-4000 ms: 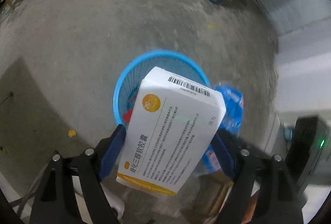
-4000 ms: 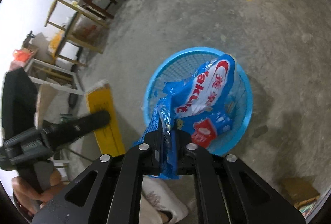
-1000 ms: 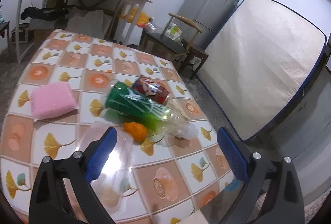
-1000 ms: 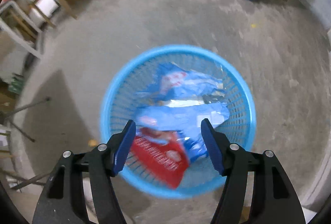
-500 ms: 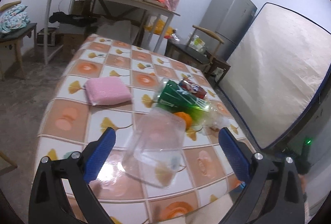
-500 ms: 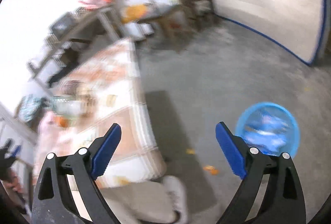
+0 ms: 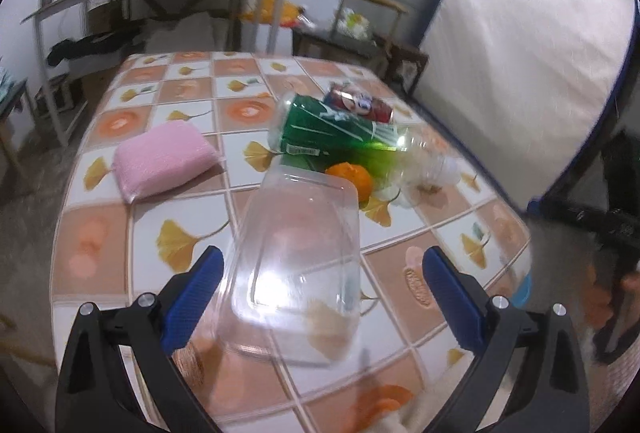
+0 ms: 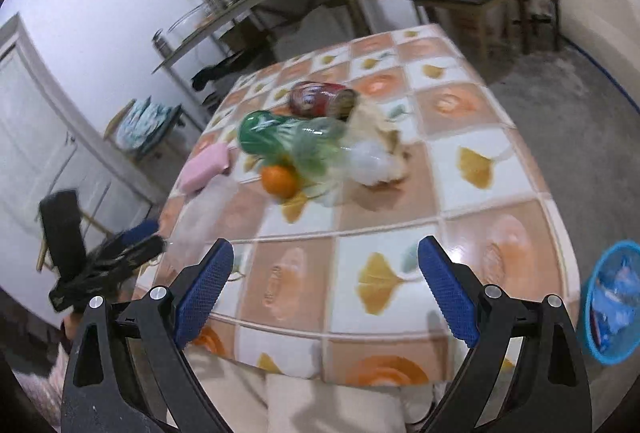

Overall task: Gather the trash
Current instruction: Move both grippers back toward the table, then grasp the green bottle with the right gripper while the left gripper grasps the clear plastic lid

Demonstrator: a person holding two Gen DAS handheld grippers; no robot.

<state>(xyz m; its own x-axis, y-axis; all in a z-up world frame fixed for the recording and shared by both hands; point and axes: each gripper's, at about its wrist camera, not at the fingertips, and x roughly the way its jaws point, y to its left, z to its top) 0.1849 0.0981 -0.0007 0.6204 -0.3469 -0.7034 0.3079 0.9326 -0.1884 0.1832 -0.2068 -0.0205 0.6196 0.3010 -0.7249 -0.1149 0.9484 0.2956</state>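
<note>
1. I held my left gripper [image 7: 320, 289] wide open and angled down over the near edge of the surface [image 7: 132, 233], with nothing gripped, because the next piece of trash lay straight ahead of it.

2. That piece was the clear plastic box [image 7: 296, 265]. It lay upside down on the tiles between my left gripper's blue pads, nearer the left pad; neither pad pressed on it, as far as I could judge through the blur.

3. My right gripper [image 8: 324, 289] was empty too. Its jaws had just been opening and stood spread wide with only bare tiles between them, which suited a hand free for a new pick.

4. From my right gripper, the rest of the trash sat in a heap toward 12 o'clock, well apart from the pads: the green bottle [image 8: 288, 137] on its side, the orange [image 8: 279, 180] just below it at 11 o'clock, the red can [image 8: 320, 99] behind, and crumpled tissue [image 8: 376, 153] beside the bottle's neck.

5. The pink sponge [image 7: 164, 159] lay at 10 o'clock from my left gripper, apart from the heap. I judged it was probably not trash.

6. The blue basket [image 8: 612, 297] stood on the floor at 3 o'clock from my right gripper, already holding wrappers. I judged it was kept near the surface's corner for short trips.
</note>
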